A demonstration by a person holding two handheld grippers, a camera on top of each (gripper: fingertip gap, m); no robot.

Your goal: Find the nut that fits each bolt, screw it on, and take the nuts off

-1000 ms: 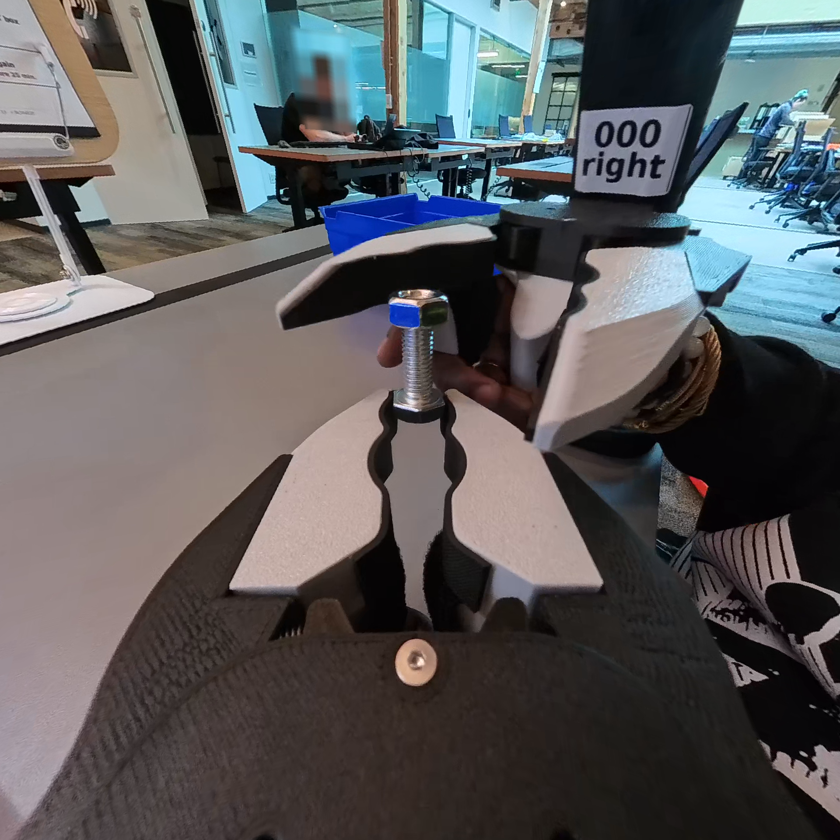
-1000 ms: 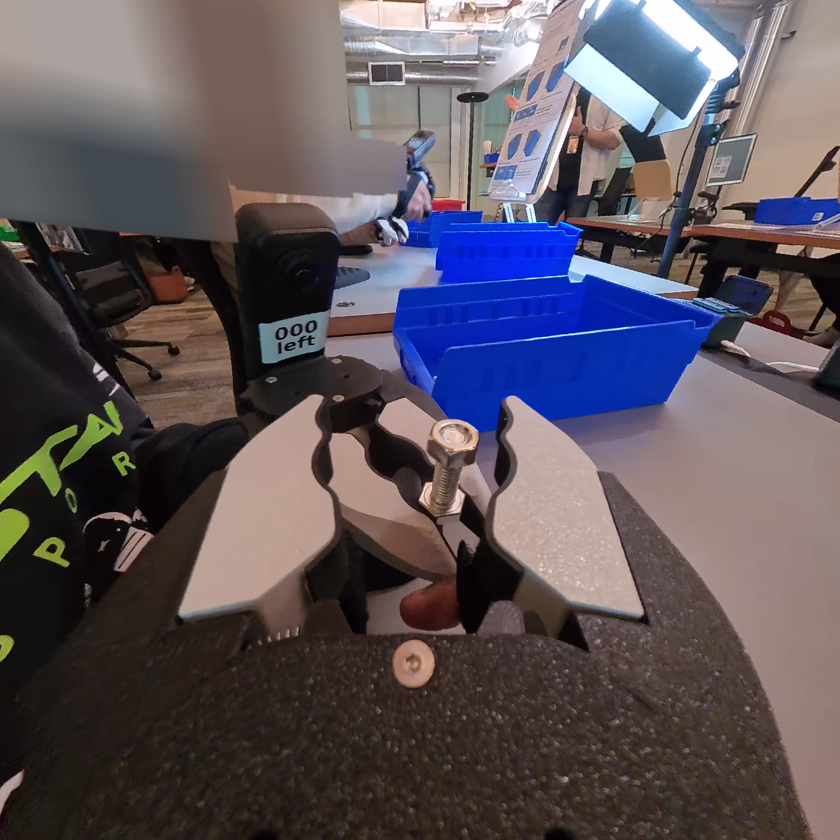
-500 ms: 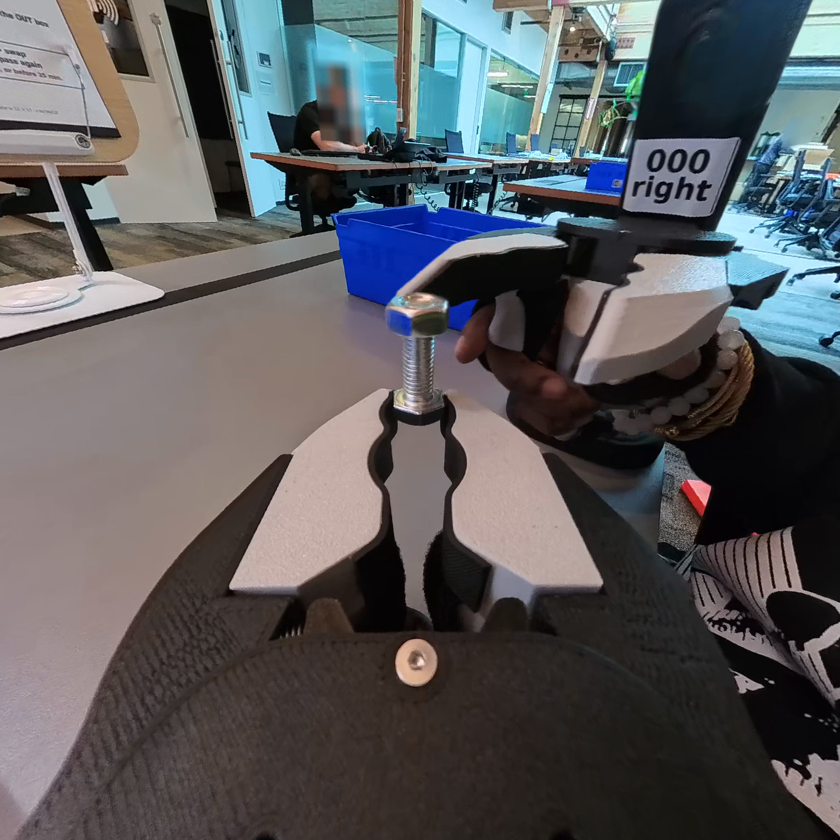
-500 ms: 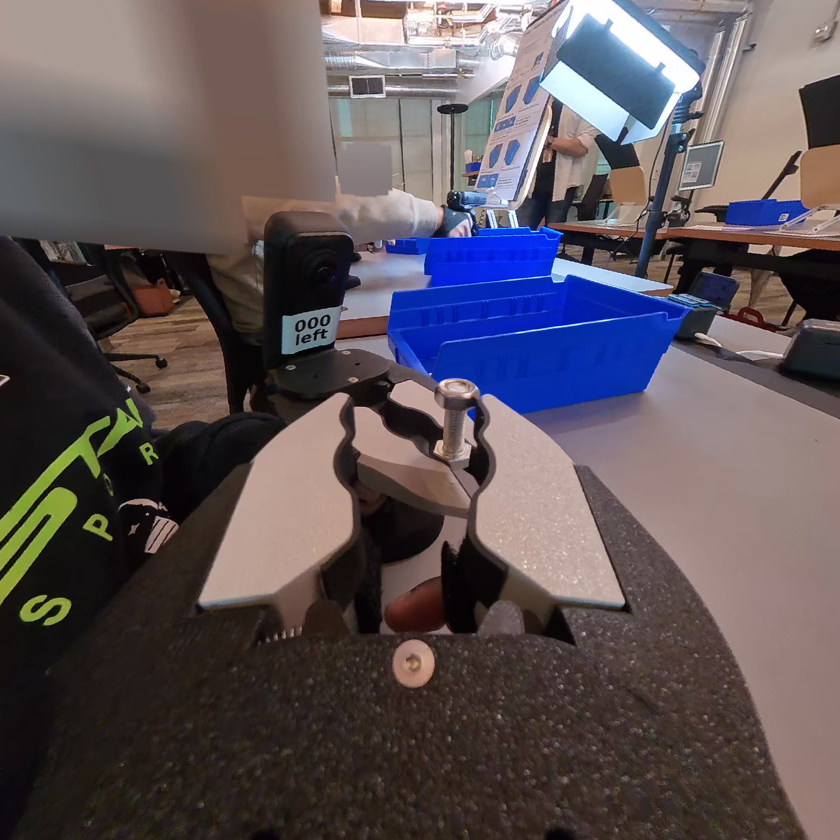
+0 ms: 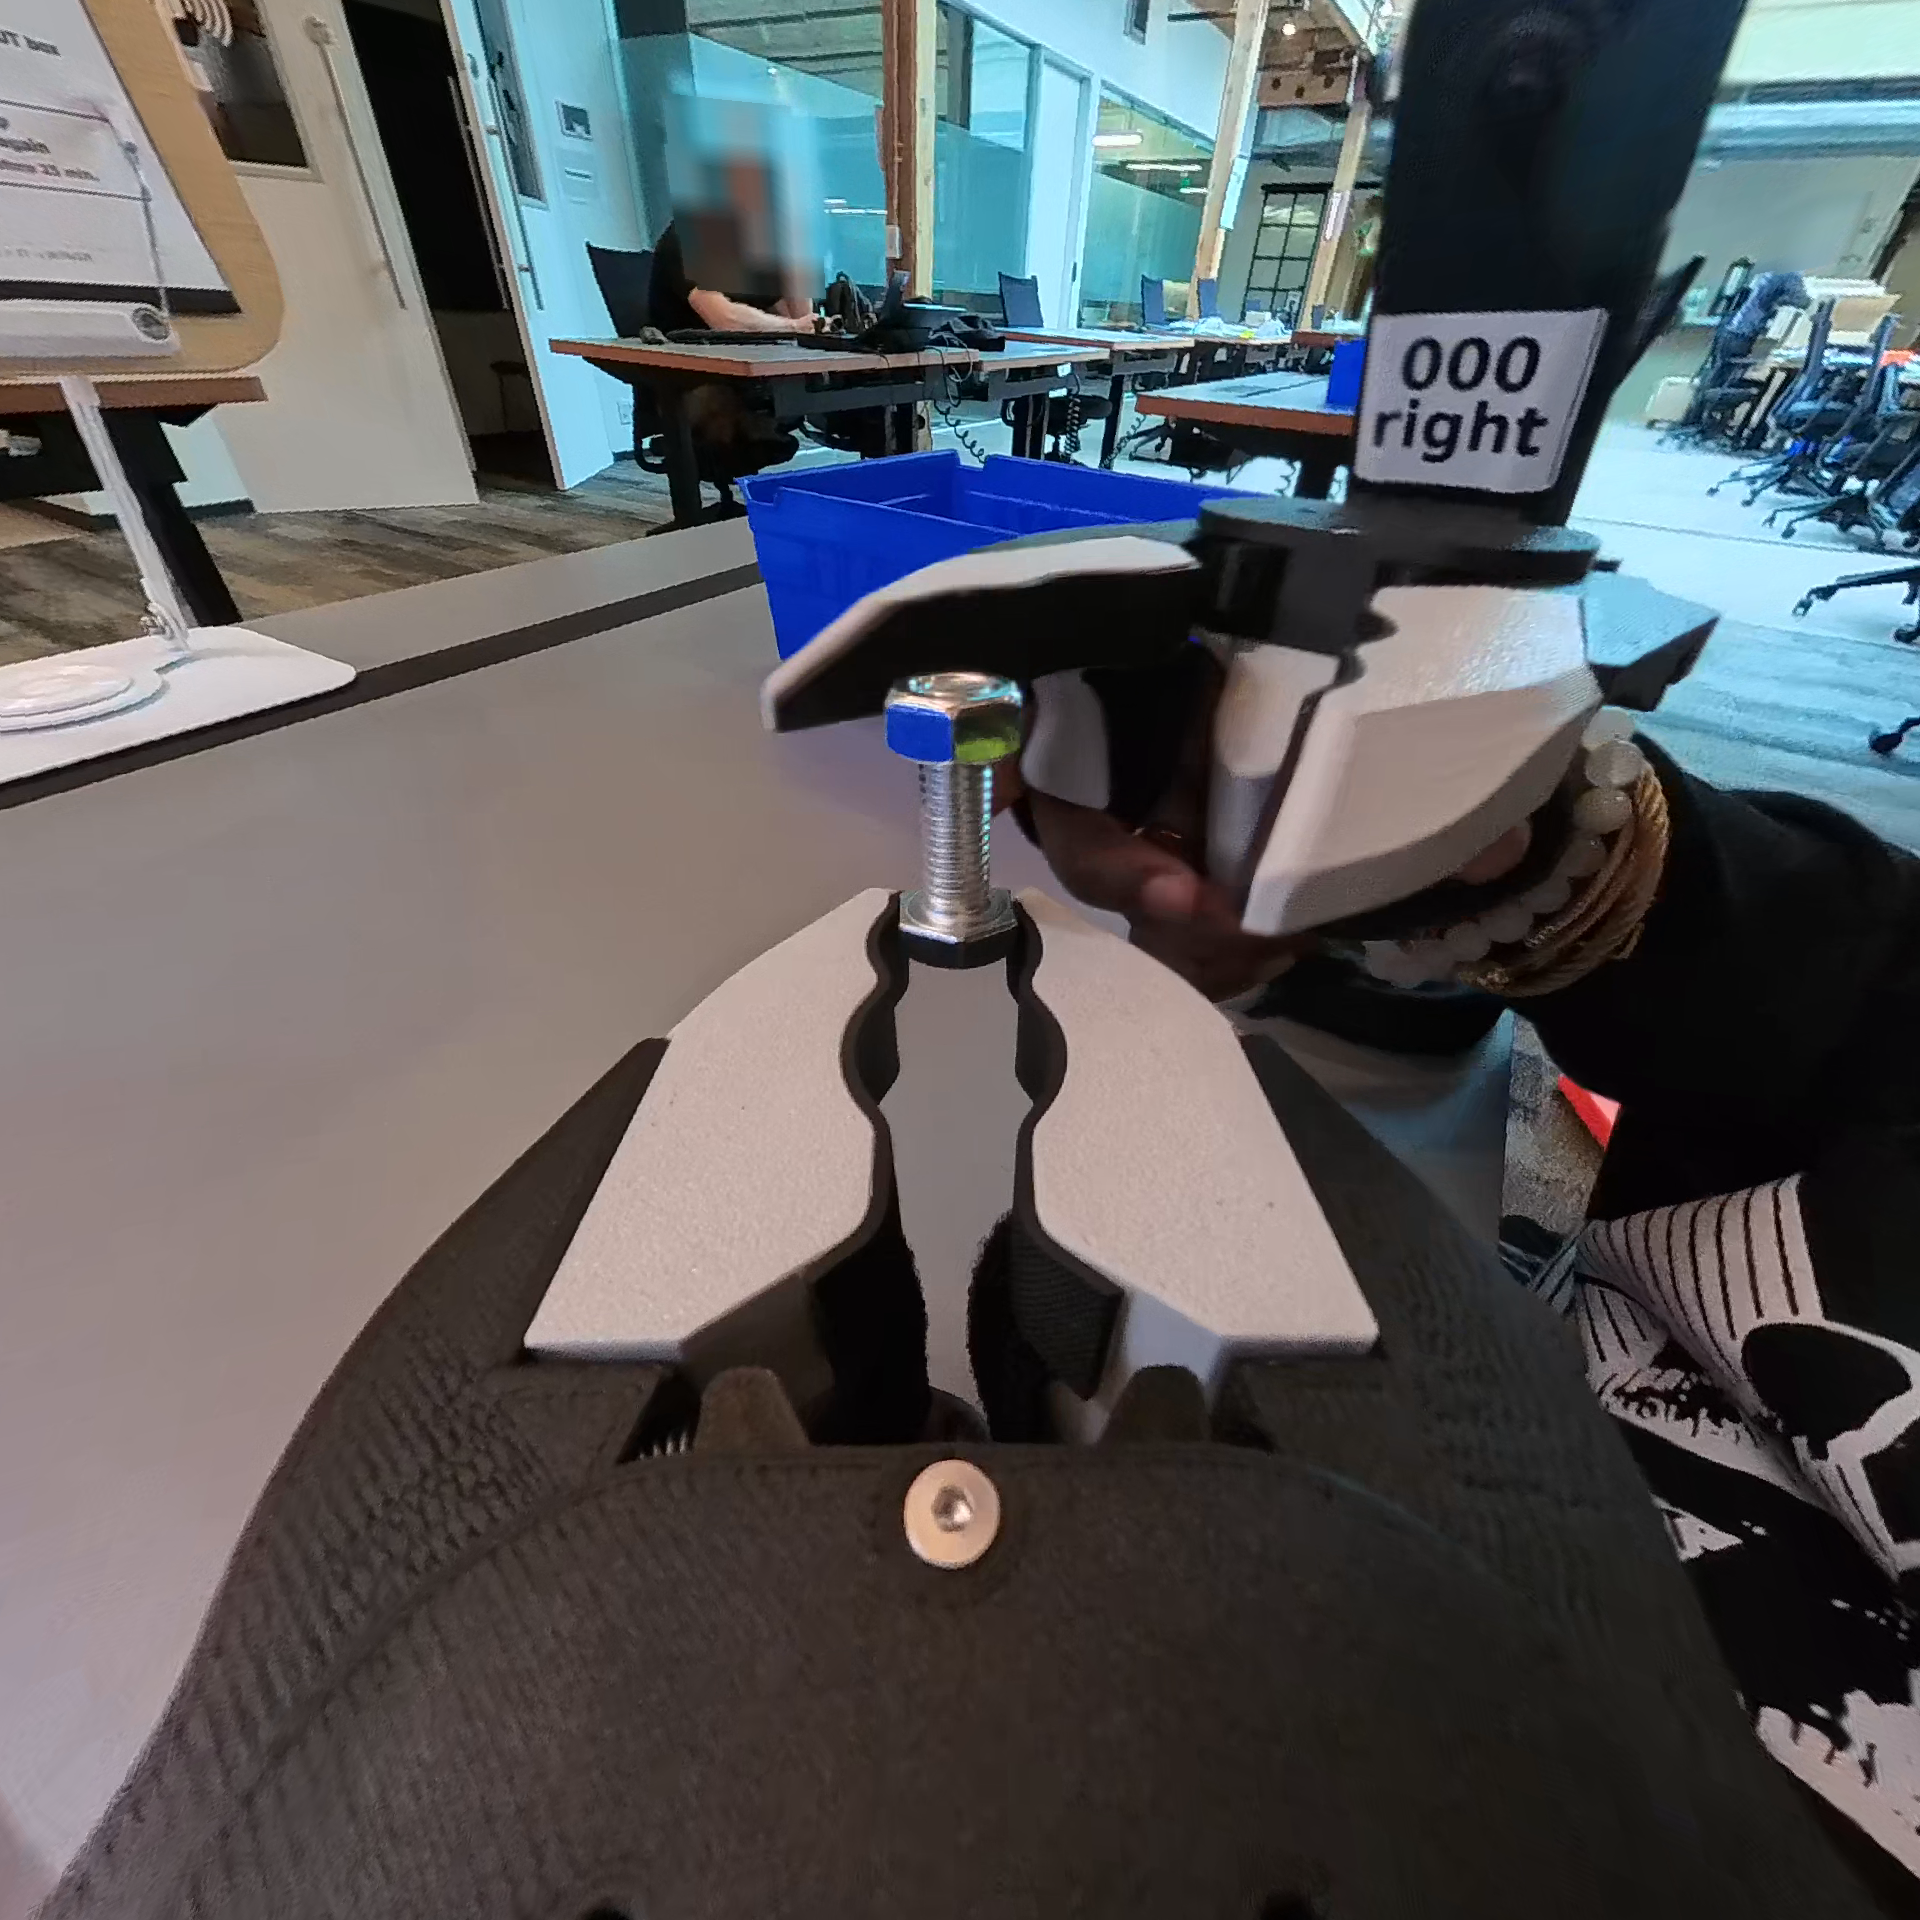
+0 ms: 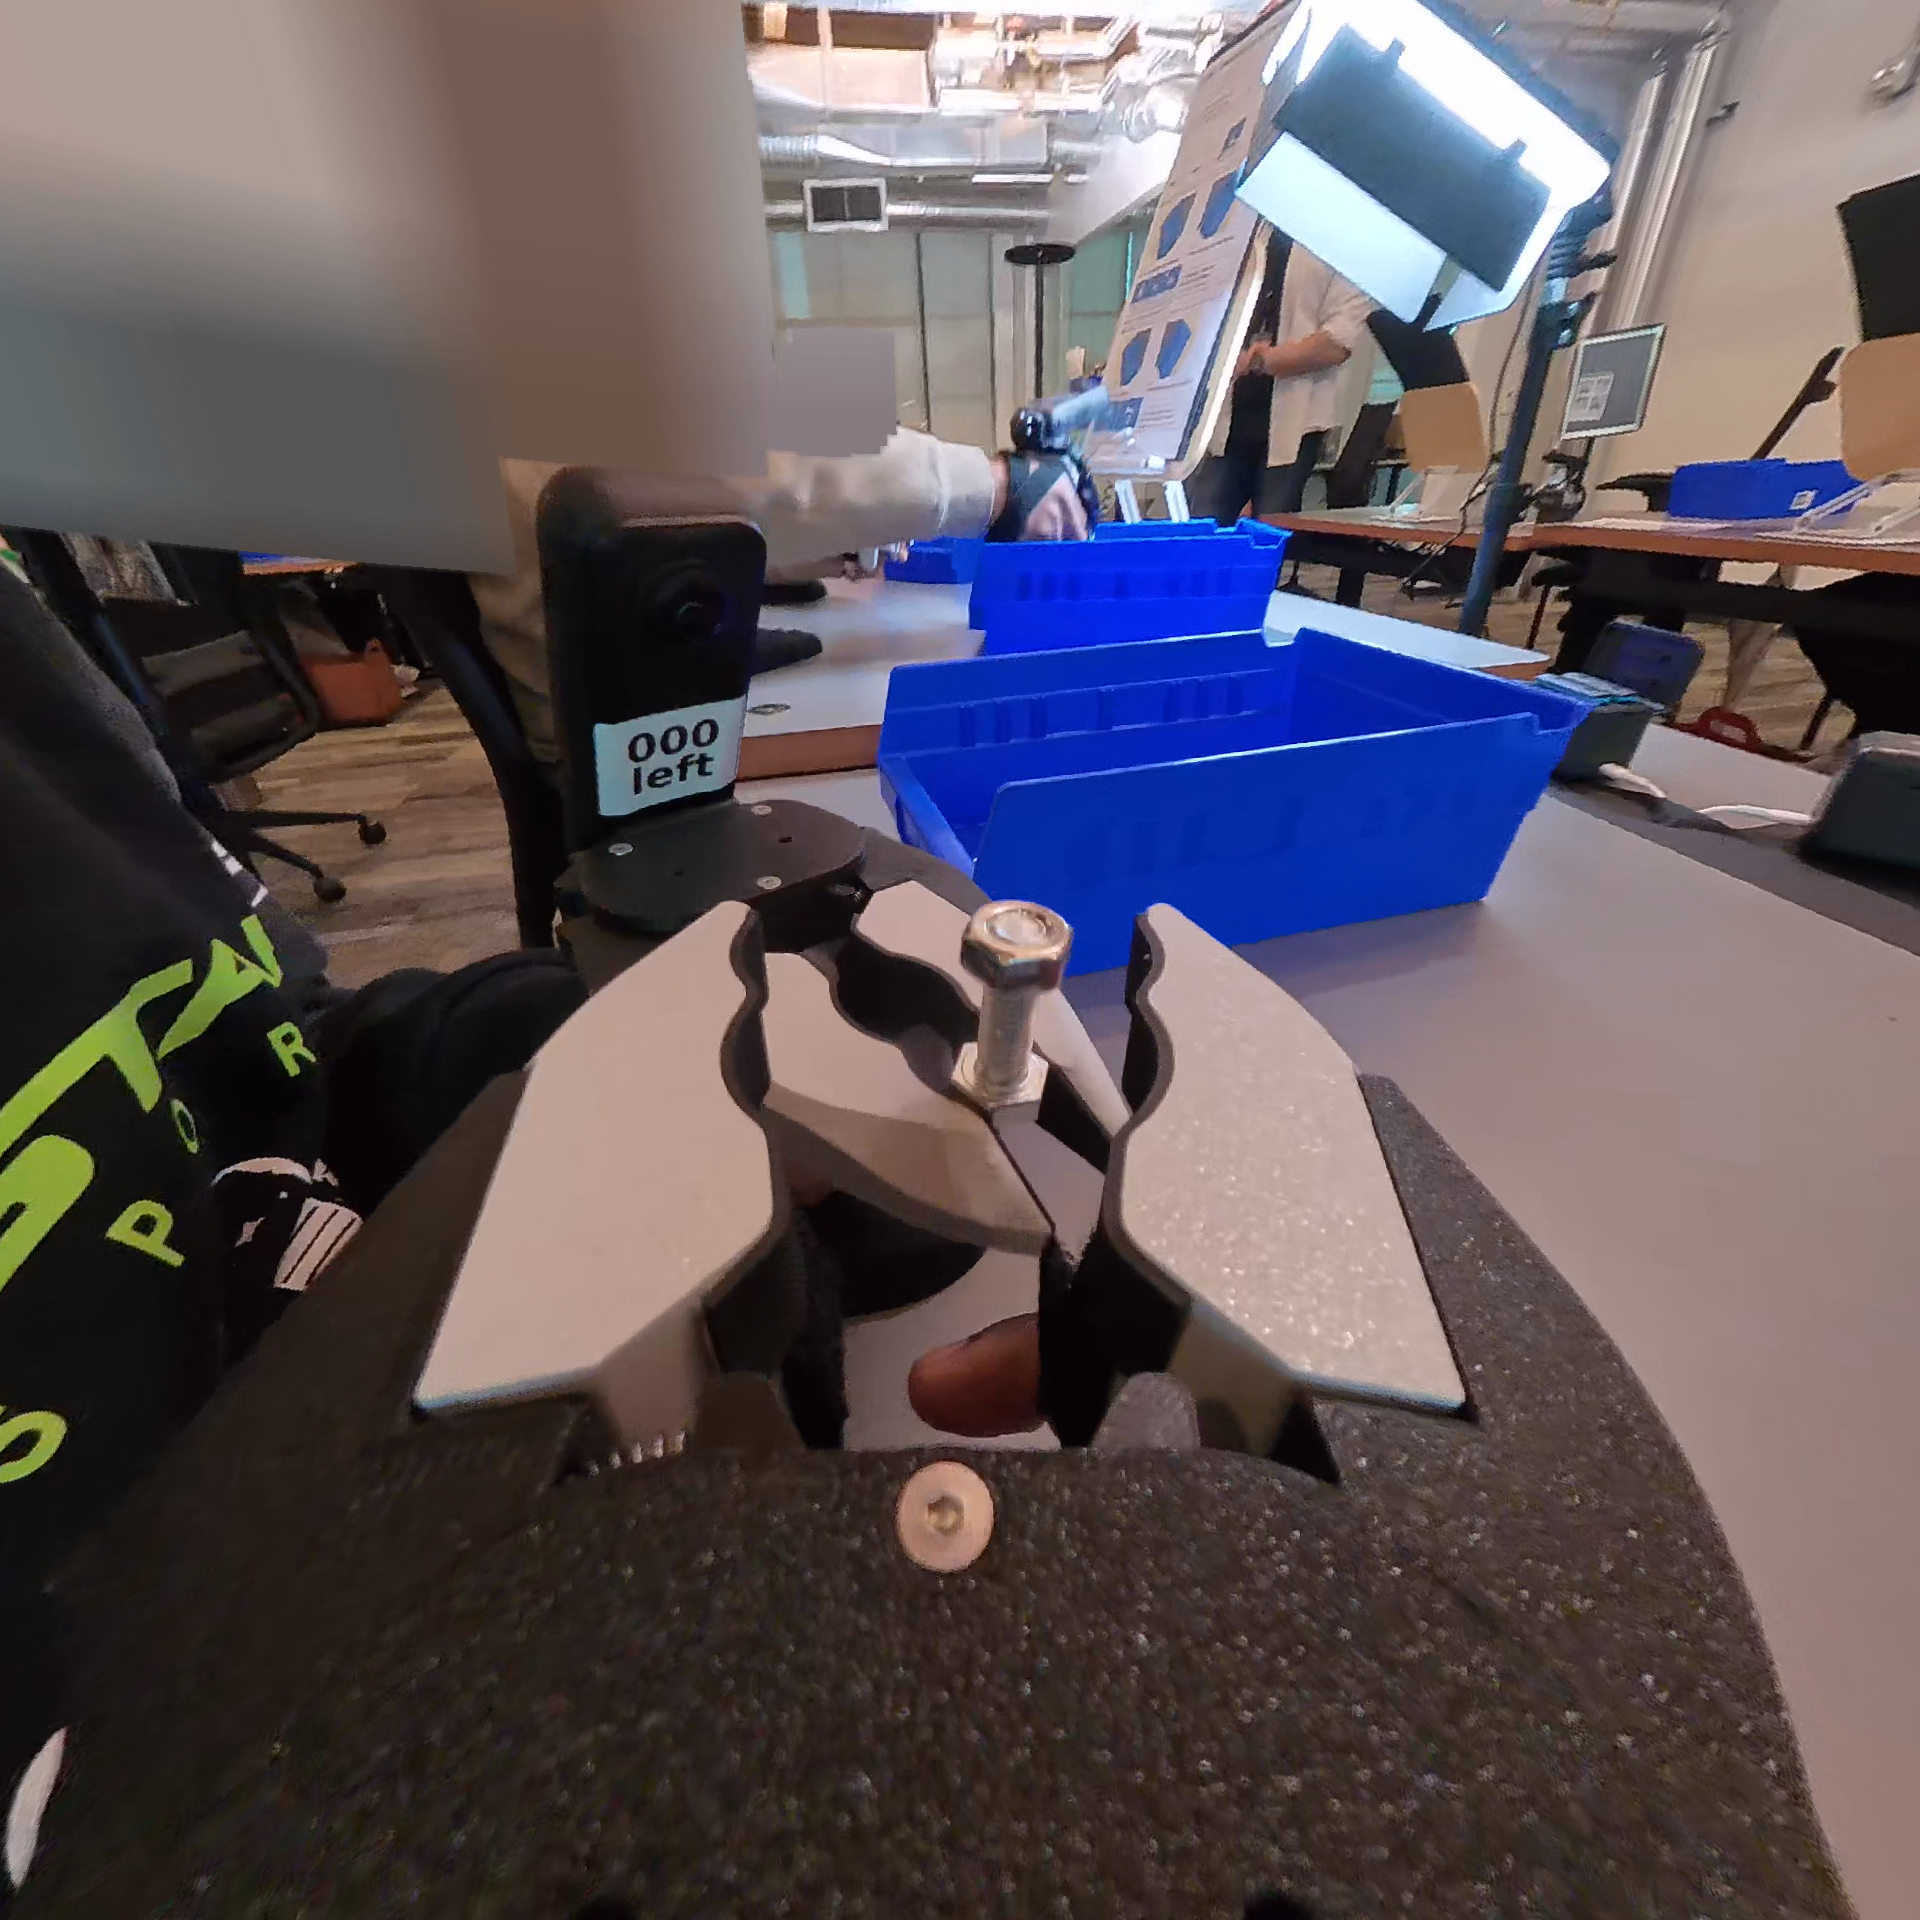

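The left gripper [image 5: 956, 930] is clamped on a nut [image 5: 957, 918] at its fingertips, and a silver bolt [image 5: 954, 805] stands upright out of that nut, head on top. In the right wrist view the same bolt [image 6: 1010, 995] rises between the spread fingers [image 6: 1242, 1081] of the right gripper [image 6: 940, 971], which is wide open and grips nothing; the bolt stands nearer its right-hand finger, and it seems not to touch either one, though the angle makes that hard to judge. Seen from the left, the right gripper [image 5: 914, 644] sits above and behind the bolt head. A blue bin [image 6: 1236, 831] rests on the grey table [image 6: 1621, 1091] beyond.
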